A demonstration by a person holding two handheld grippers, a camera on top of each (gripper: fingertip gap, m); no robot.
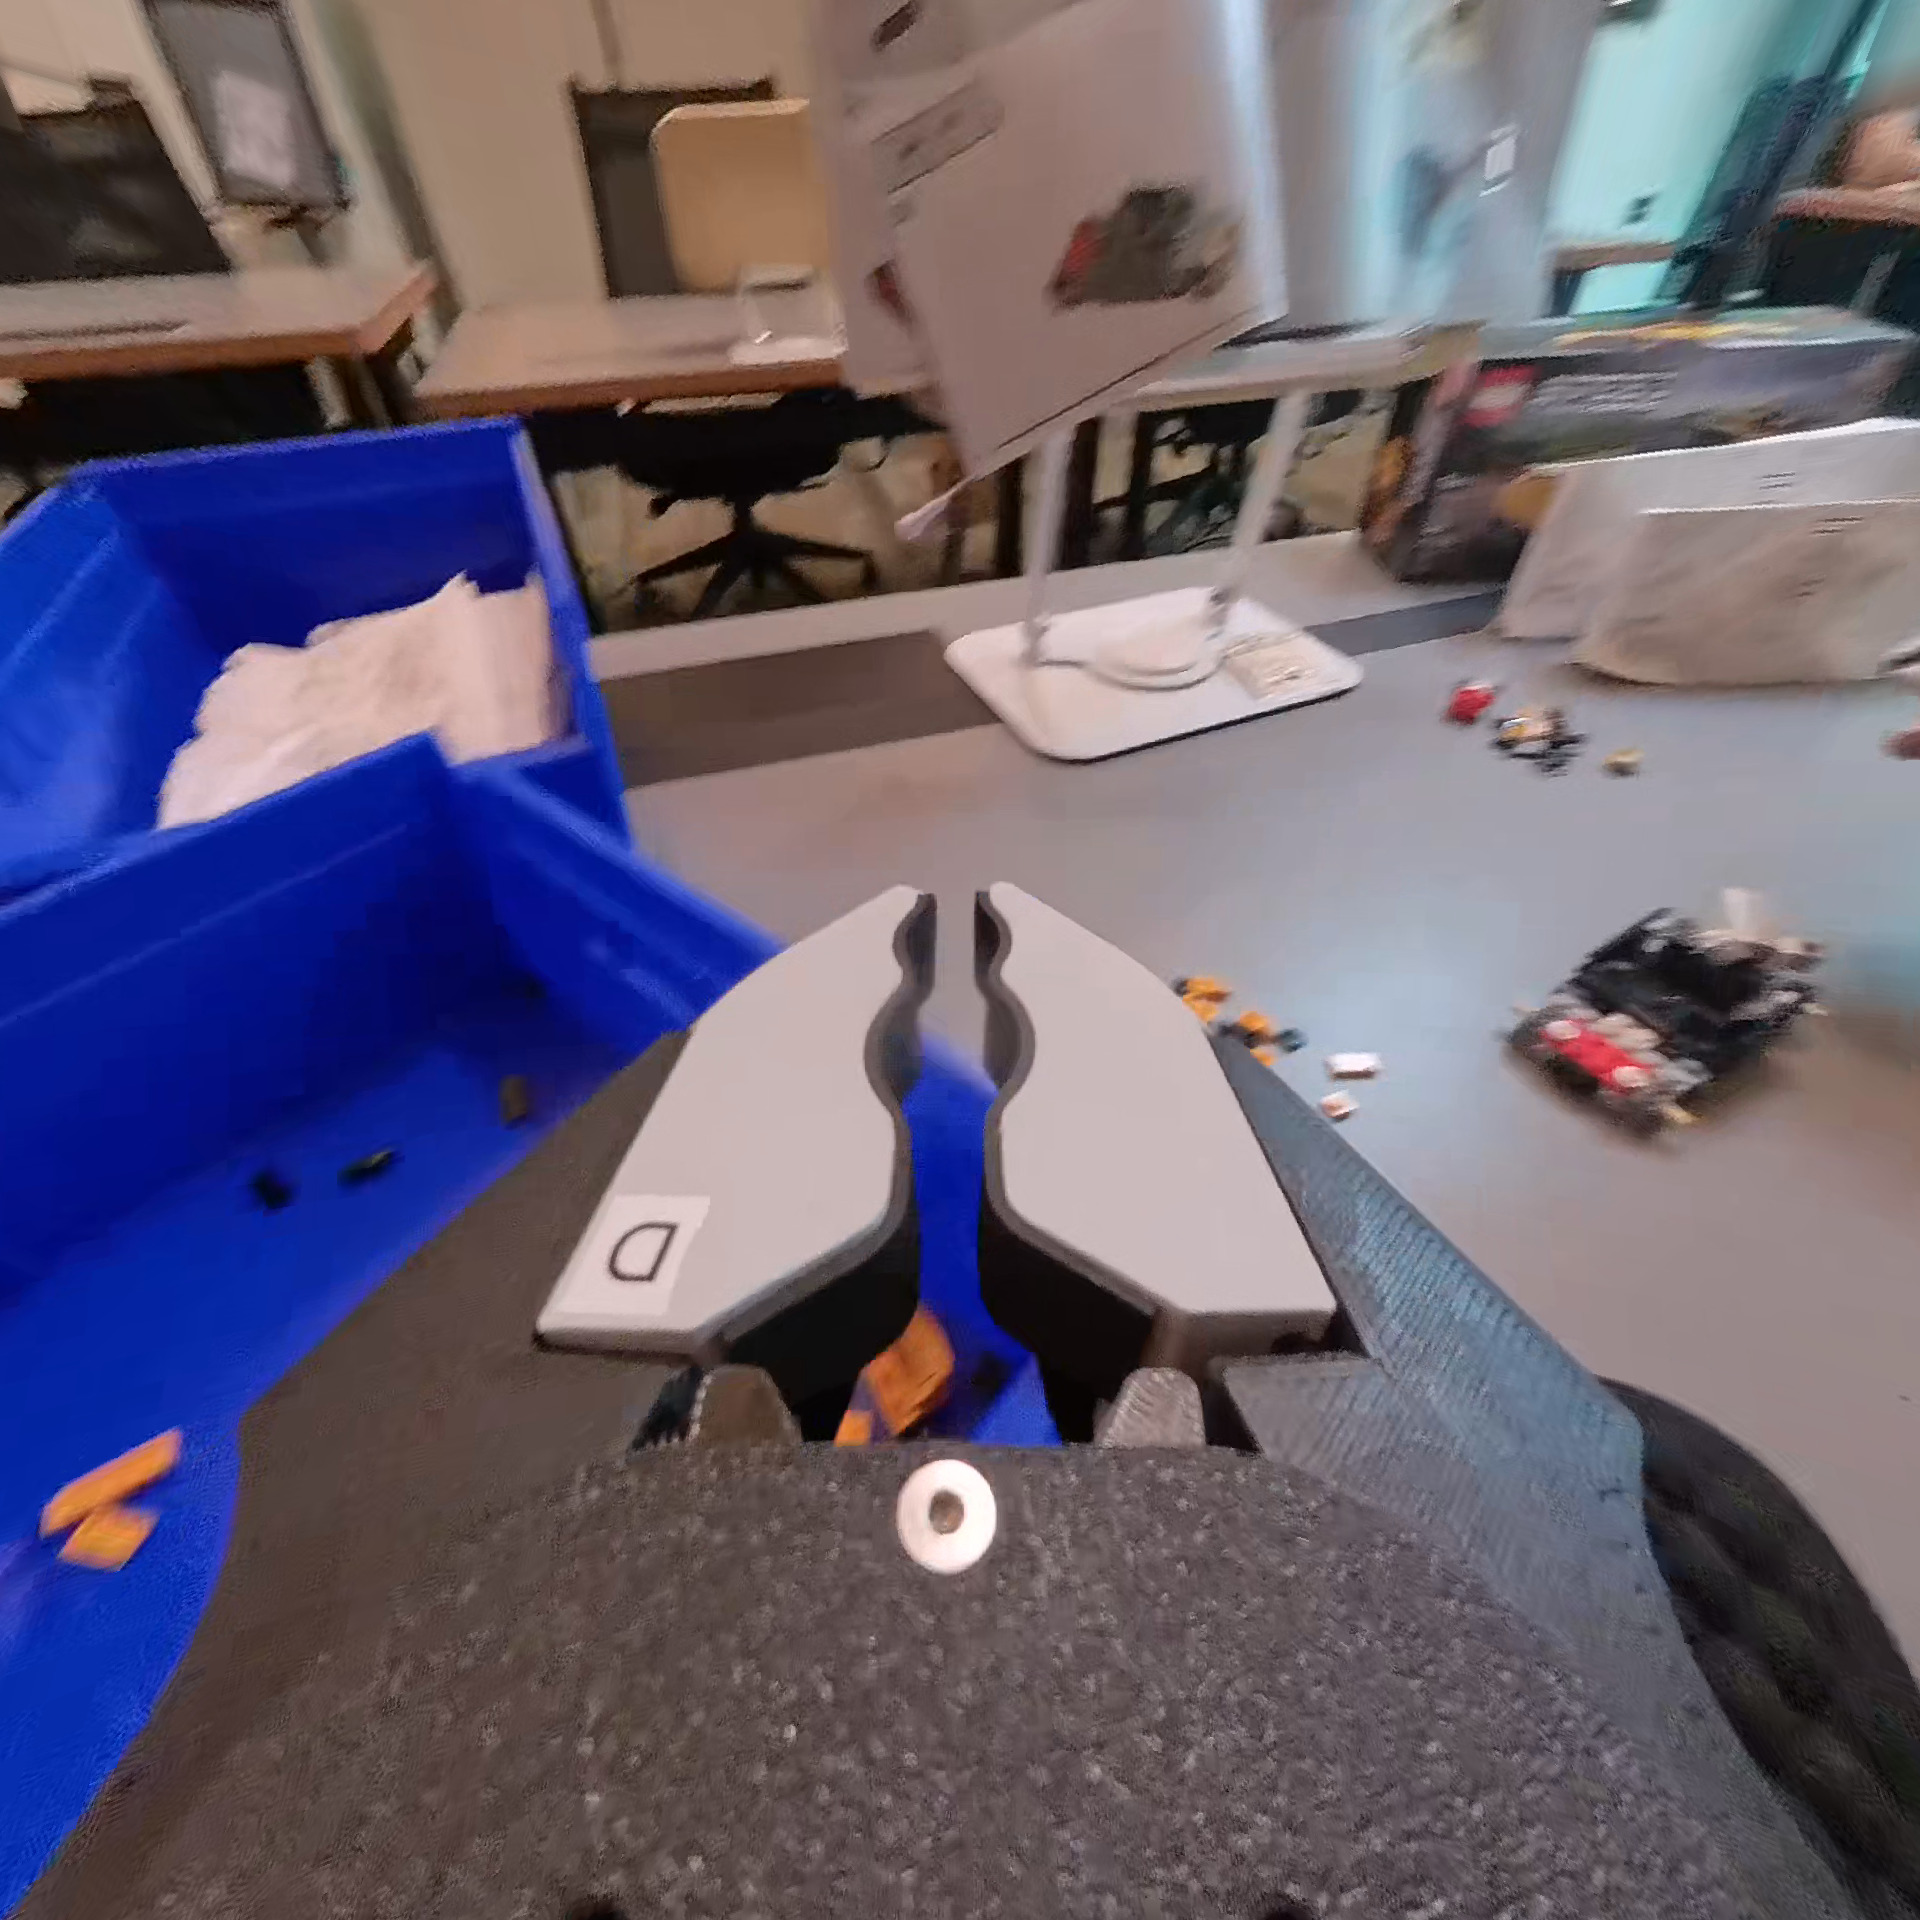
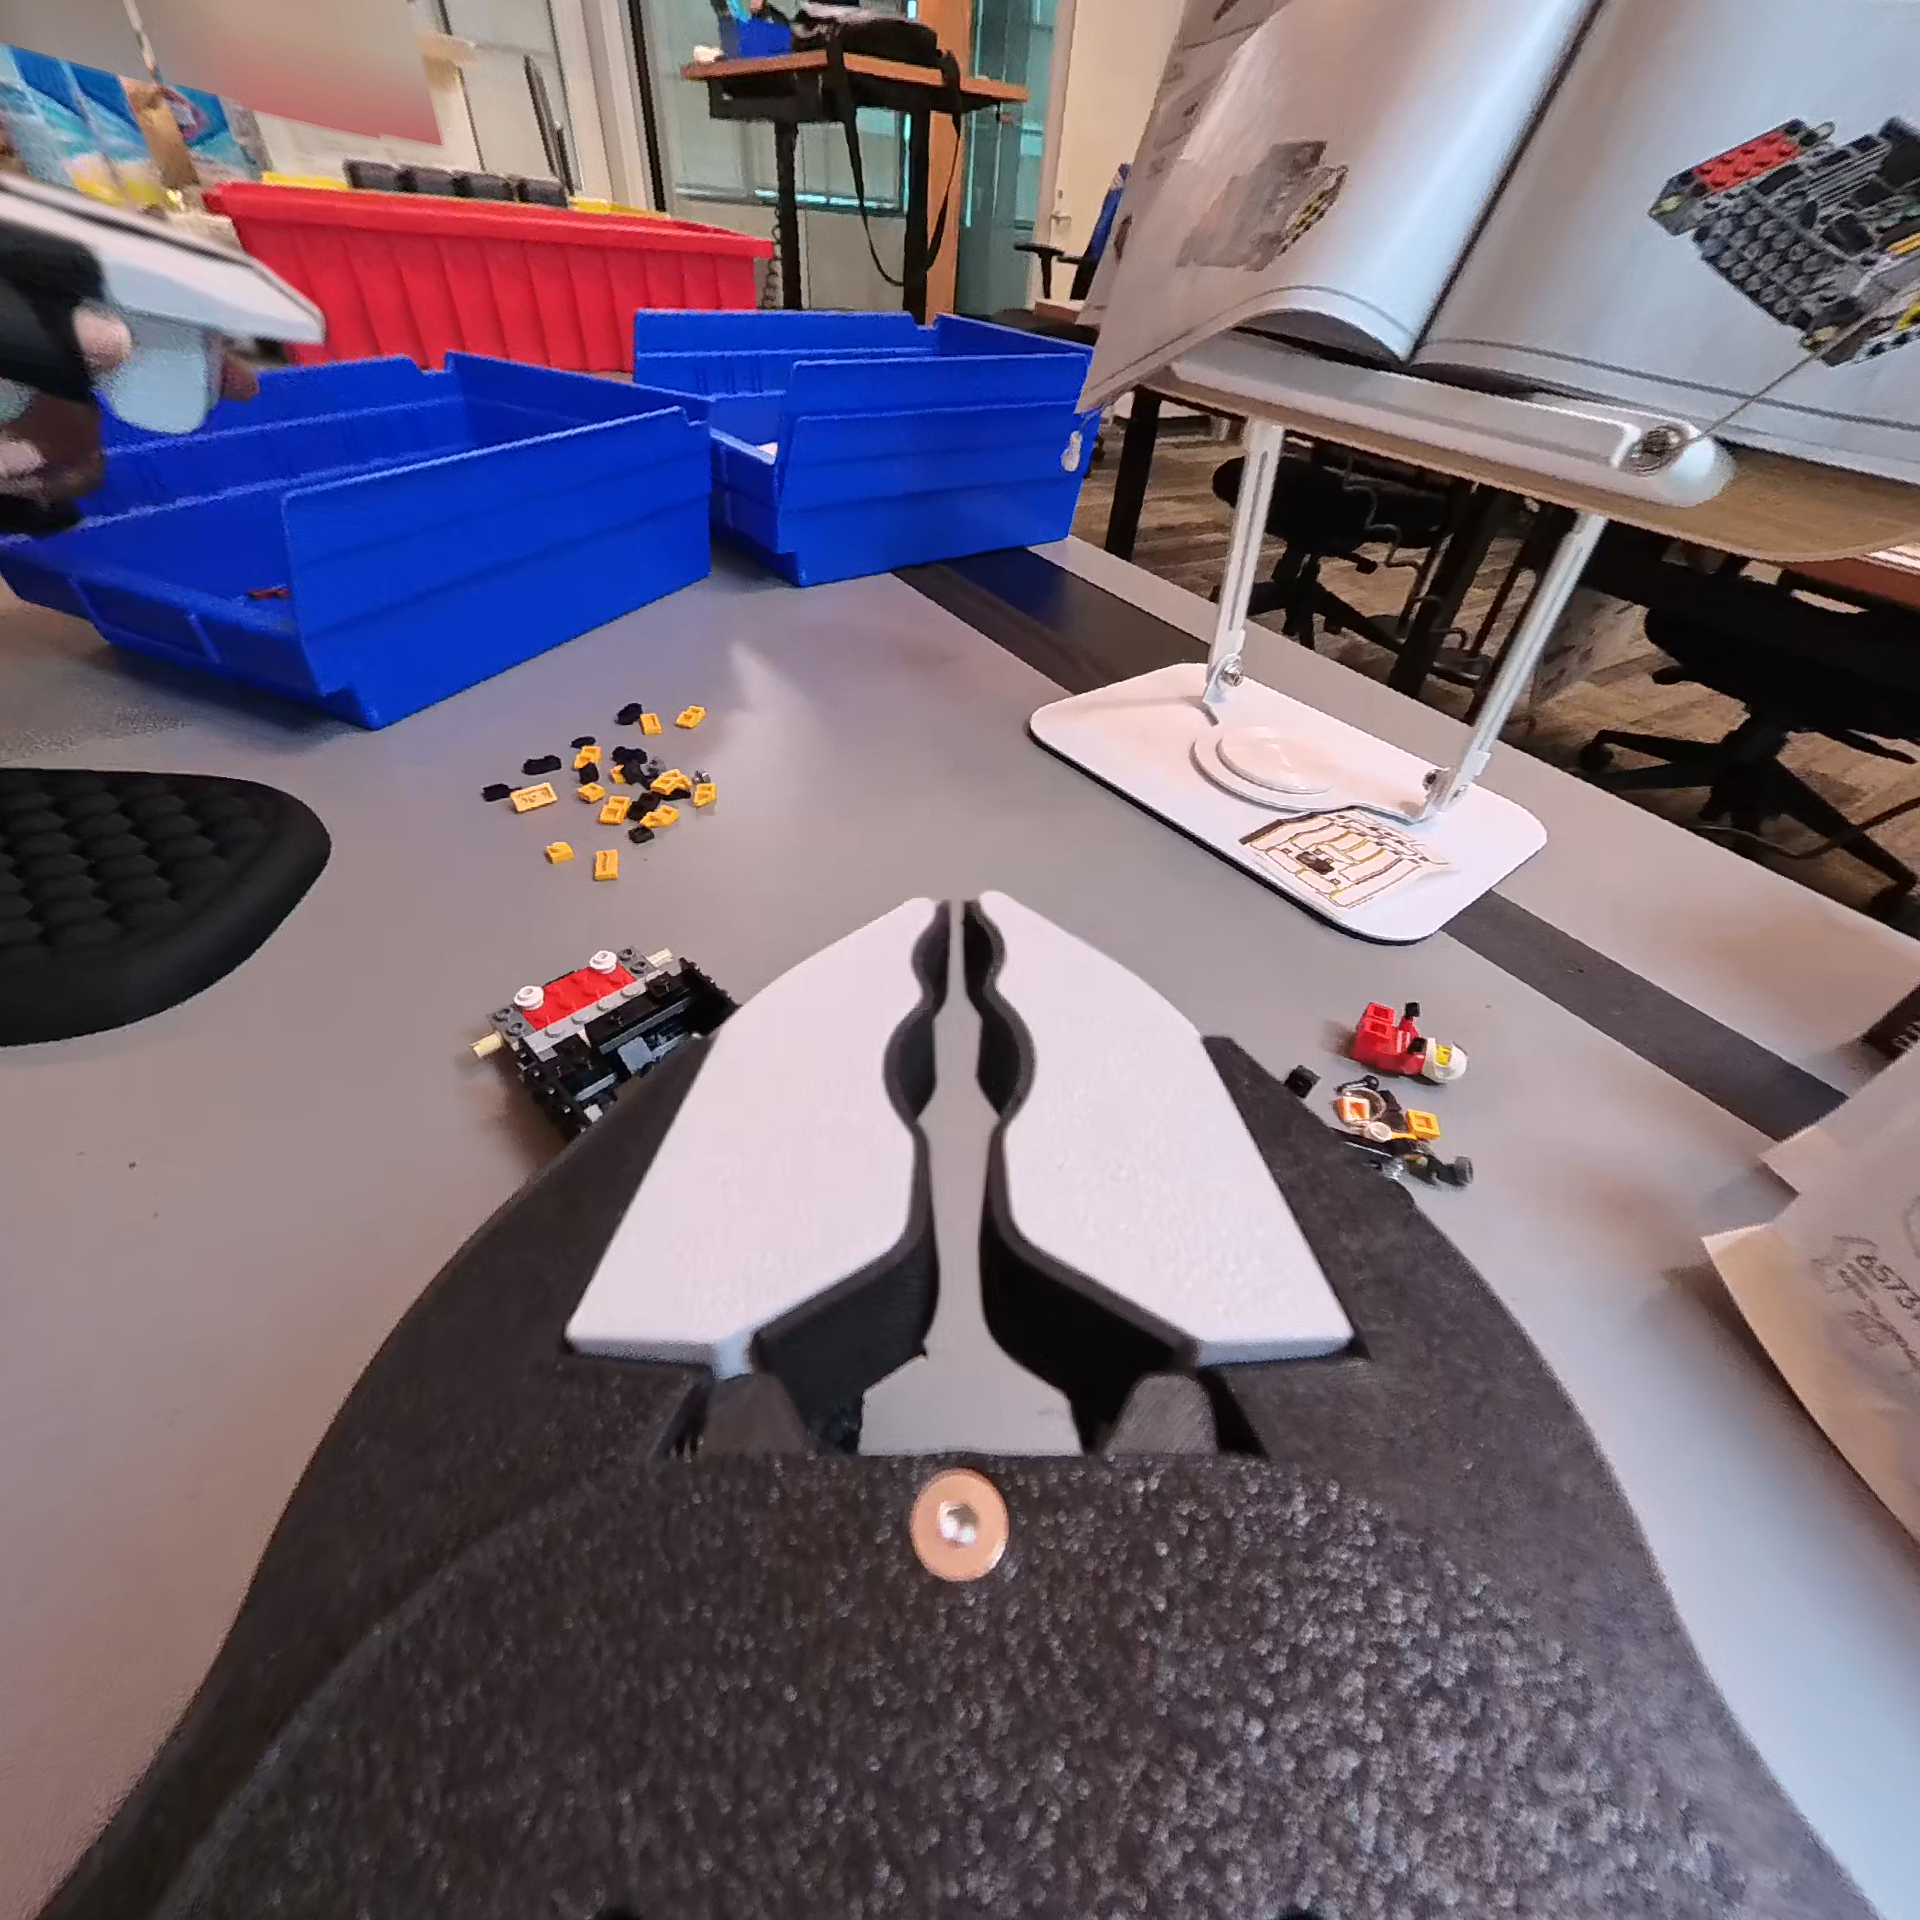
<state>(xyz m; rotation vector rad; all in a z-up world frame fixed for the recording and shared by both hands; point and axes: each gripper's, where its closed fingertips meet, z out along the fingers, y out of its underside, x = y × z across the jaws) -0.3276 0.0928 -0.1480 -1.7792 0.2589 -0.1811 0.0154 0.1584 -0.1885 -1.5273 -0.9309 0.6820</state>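
Brick-built model [image 2: 597, 1023], red-topped on a black chassis, sits on the grey table [image 2: 883, 727] just left of the right gripper [image 2: 957, 914], whose tips are clenched on nothing. Blue bin [image 1: 343, 1039] lies under the left gripper [image 1: 955, 906]: slightly parted, empty, view blurred. Risk: gripper body could knock the model or scatter the loose orange and black pieces [image 2: 613, 784] nearby.

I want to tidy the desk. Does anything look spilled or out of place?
Yes. Small orange and black bricks lie scattered loose on the table beside the blue bin, not in it. Nothing looks broken.
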